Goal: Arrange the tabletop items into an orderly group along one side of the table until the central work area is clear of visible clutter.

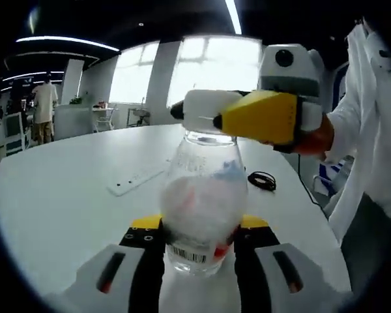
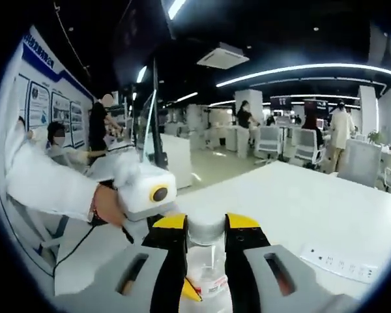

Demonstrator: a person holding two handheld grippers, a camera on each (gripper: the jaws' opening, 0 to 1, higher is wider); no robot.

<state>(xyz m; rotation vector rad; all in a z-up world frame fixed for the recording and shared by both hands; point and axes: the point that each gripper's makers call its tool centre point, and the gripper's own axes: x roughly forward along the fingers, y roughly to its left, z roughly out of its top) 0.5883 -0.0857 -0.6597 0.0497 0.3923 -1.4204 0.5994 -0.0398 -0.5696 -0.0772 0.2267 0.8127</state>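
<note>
A clear plastic bottle (image 1: pixel 202 189) with a barcode label and crumpled contents stands upright on the white table (image 1: pixel 58 195). My left gripper (image 1: pixel 201 225) is shut on its lower body, yellow-tipped jaws on either side. My right gripper (image 1: pixel 190 120) comes in from the right at the bottle's top. In the right gripper view, my right gripper (image 2: pixel 205 225) is shut on the bottle's white cap (image 2: pixel 206 229), with the bottle neck (image 2: pixel 206 270) below. The left gripper (image 2: pixel 135 199) shows at the left there, held by a hand in a white sleeve.
A white power strip (image 1: pixel 133 181) (image 2: pixel 339 261) lies flat on the table behind the bottle. A black coiled cable (image 1: pixel 262 180) sits near the table's right edge. A person in a white coat (image 1: pixel 371 130) stands at that edge. Office chairs and desks lie beyond.
</note>
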